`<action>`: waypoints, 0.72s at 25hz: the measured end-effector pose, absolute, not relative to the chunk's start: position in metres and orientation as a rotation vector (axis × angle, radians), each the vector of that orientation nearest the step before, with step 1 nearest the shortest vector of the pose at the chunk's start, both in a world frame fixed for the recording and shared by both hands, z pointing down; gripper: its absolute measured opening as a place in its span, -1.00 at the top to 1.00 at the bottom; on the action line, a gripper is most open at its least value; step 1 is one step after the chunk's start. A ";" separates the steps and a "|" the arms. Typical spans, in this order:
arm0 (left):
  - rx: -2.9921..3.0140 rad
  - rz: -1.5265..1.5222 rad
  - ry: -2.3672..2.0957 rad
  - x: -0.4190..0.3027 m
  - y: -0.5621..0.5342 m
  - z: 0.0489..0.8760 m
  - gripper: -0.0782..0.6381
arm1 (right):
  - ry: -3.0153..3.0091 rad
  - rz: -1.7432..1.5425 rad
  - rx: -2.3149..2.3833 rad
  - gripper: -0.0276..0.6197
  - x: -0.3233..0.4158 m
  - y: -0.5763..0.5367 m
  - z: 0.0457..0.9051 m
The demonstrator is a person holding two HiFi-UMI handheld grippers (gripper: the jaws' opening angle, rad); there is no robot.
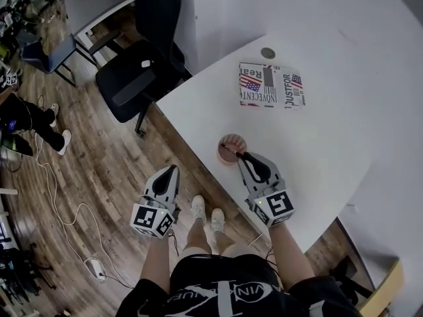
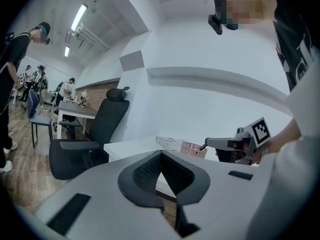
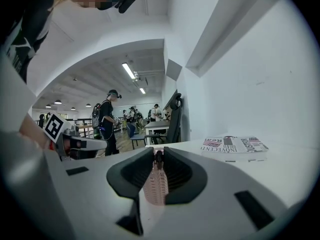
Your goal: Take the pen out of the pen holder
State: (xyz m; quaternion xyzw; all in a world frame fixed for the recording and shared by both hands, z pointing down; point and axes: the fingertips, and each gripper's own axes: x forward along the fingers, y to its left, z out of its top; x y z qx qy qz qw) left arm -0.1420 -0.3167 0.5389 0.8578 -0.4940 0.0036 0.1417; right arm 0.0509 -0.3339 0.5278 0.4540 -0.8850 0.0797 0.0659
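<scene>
Head view: the pink mesh pen holder (image 1: 231, 140) stands near the edge of the white bench (image 1: 344, 111), with a dark pen (image 1: 232, 152) upright in it. The right gripper (image 1: 242, 157) reaches the holder's rim from the near side. The left gripper (image 1: 173, 171) hangs off the bench, well left of the holder. A printed book (image 1: 271, 86) lies beyond the holder.

Left gripper view: its fingers (image 2: 145, 174) meet at the tips – nothing between them.

Right gripper view: the fingers (image 3: 178, 171) are pinched on the pen's top, just above the holder.
</scene>
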 end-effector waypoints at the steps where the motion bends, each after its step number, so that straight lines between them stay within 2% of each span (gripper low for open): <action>1: 2.476 0.010 -1.425 -0.141 -0.317 0.539 0.74 | -2.669 0.254 1.371 0.71 0.051 -0.334 0.526; 18: 2.485 -0.014 -1.453 -0.145 -0.321 0.518 0.74 | -2.737 0.250 1.352 0.71 0.051 -0.341 0.499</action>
